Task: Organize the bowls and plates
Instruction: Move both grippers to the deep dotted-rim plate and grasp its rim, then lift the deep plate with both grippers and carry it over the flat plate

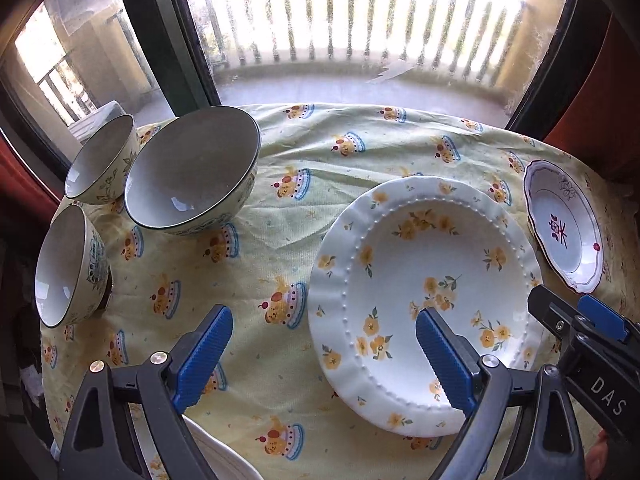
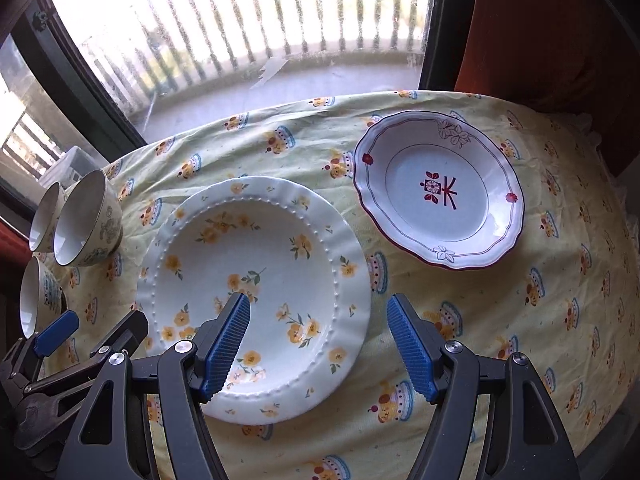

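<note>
A white plate with yellow flowers (image 1: 424, 264) (image 2: 256, 240) lies in the middle of the yellow tablecloth. My left gripper (image 1: 324, 354) (image 2: 92, 330) hovers open over the plate's left rim, one finger above the cloth and one above the plate. Over the right rim my right gripper (image 2: 320, 340) (image 1: 568, 308) stands open in the same way. Neither set of pads touches the plate. A red-patterned plate (image 2: 440, 192) (image 1: 564, 232) lies to the right. One large bowl (image 1: 192, 172) and two small bowls (image 1: 100, 160) (image 1: 64, 264) stand at the left.
The window (image 1: 340, 40) runs right behind the table's far edge, with orange curtains (image 2: 540, 32) at the sides. Part of a white dish rim (image 1: 216, 452) shows at the near edge below my left gripper. The cloth (image 2: 520, 320) drops off at the table's right side.
</note>
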The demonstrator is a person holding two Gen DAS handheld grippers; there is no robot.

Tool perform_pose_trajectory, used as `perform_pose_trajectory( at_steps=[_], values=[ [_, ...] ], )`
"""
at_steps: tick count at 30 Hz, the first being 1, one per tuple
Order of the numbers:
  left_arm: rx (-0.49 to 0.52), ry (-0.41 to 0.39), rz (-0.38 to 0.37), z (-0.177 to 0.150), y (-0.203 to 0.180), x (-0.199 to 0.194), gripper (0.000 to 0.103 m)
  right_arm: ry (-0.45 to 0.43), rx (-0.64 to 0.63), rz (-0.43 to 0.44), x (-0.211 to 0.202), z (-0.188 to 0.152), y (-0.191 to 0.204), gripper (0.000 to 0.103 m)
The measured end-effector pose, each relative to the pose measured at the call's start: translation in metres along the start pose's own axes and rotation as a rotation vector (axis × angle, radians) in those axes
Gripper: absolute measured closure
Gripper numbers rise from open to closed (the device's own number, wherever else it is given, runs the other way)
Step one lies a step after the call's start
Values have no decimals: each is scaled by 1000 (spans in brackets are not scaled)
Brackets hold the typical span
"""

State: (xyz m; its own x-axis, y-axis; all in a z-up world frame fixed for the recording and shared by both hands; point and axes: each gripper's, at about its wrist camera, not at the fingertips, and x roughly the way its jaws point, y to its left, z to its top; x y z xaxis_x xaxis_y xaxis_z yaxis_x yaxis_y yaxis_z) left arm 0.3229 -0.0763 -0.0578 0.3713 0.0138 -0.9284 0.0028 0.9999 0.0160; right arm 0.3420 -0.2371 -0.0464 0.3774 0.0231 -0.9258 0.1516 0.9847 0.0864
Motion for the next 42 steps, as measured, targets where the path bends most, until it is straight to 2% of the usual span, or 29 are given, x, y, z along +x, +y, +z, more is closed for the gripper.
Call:
perform_pose_trajectory(
  at_steps=[13, 17, 18, 21, 24, 27, 35, 42],
  values=[
    [-17, 68, 19, 13, -17, 51, 14, 101, 53, -1, 55, 9, -18, 29],
    [0, 76, 12, 16, -21, 60, 19, 108, 57, -6, 63, 11, -19, 29],
    [6, 80, 5, 16, -22, 60, 24, 110, 57, -6, 65, 12, -19, 29],
    [23, 76, 4, 16, -24, 60, 28, 116, 55, 4, 68, 12, -16, 31],
    [37, 69, 10, 15, -24, 58, 30, 125, 52, 22, 69, 10, -12, 43],
    [41, 65, 9, 13, -21, 56, 33, 112, 26, -25, 68, 8, -8, 47],
    [64, 83, 8, -1, -22, 51, 33, 142, 13, -45, 61, -7, -8, 47],
    [111, 108, -3, -34, -23, 38, 33, 188, 31, -47, 48, -39, -14, 47]
  ],
)
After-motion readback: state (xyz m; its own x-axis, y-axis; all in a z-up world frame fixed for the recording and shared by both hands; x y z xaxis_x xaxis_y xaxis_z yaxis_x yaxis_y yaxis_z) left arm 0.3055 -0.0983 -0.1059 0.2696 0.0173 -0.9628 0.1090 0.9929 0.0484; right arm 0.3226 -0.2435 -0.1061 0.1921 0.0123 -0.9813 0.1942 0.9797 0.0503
